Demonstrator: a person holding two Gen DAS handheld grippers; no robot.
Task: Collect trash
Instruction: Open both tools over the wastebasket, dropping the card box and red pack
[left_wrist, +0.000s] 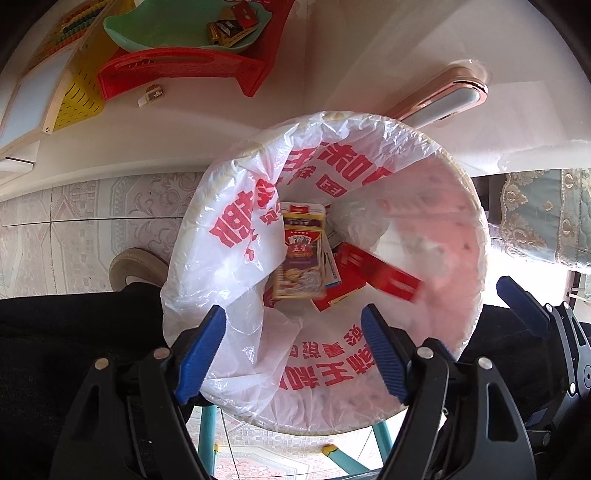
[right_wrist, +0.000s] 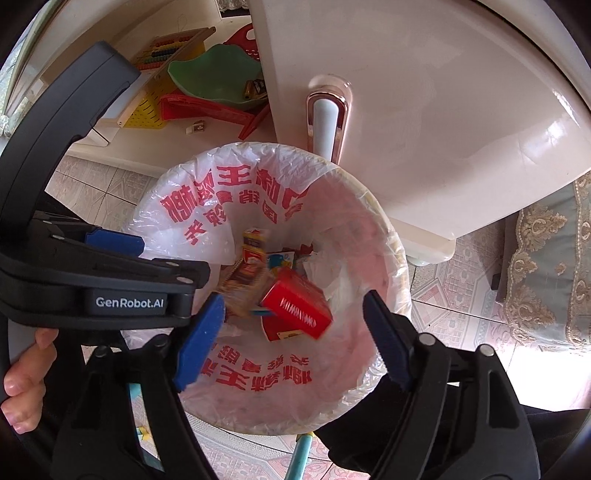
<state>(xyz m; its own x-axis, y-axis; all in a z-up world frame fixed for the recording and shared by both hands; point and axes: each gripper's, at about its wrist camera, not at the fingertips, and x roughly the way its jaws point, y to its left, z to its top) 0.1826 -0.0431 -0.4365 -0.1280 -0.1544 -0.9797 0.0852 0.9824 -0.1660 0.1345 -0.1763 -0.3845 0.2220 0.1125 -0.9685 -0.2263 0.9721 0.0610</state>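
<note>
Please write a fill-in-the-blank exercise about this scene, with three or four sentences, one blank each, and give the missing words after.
1. Both grippers hover above a bin lined with a white plastic bag printed with ____ characters.
2. The blurred red box is inside the bin, below the ____ right gripper.
3. Nothing is between the fingers of the left gripper, which are ____.
4. On the white table, the ____ bowl holds small packets.

Missing words: red; open; open; green
</note>
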